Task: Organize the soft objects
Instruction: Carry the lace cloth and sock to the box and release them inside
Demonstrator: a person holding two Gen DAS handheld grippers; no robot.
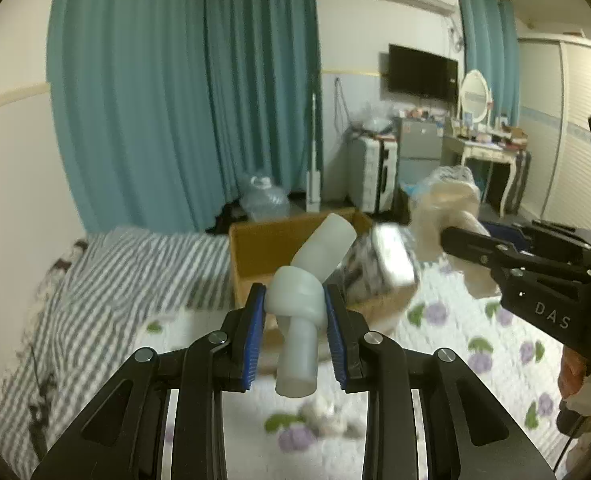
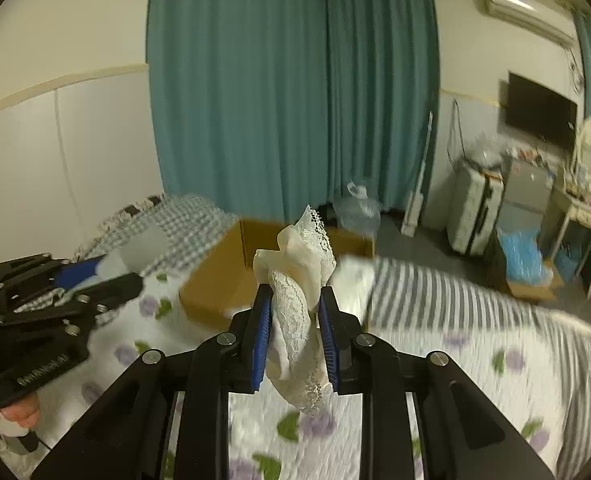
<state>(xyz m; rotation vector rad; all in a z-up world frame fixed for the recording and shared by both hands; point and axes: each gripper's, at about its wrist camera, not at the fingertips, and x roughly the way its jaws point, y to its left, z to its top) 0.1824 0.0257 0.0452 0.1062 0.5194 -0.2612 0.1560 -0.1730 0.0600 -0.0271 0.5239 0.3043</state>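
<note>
My left gripper (image 1: 295, 300) is shut on a soft white folded tube-like piece (image 1: 297, 308), held above the bed just in front of an open cardboard box (image 1: 255, 248). My right gripper (image 2: 295, 300) is shut on a cream lace-trimmed cloth (image 2: 297, 280), held above the bed before the same box (image 2: 219, 280). In the left wrist view the right gripper (image 1: 447, 238) and its cream cloth (image 1: 451, 208) hang to the right of the box. In the right wrist view the left gripper (image 2: 107, 276) is at the left.
The bed has a white flowered quilt (image 1: 475, 340) and a grey striped blanket (image 1: 115, 280). A small pale bundle (image 1: 327, 416) lies on the quilt. A dark patterned packet (image 1: 379, 264) leans in the box. Teal curtains (image 1: 183, 92), a suitcase and a dresser stand beyond.
</note>
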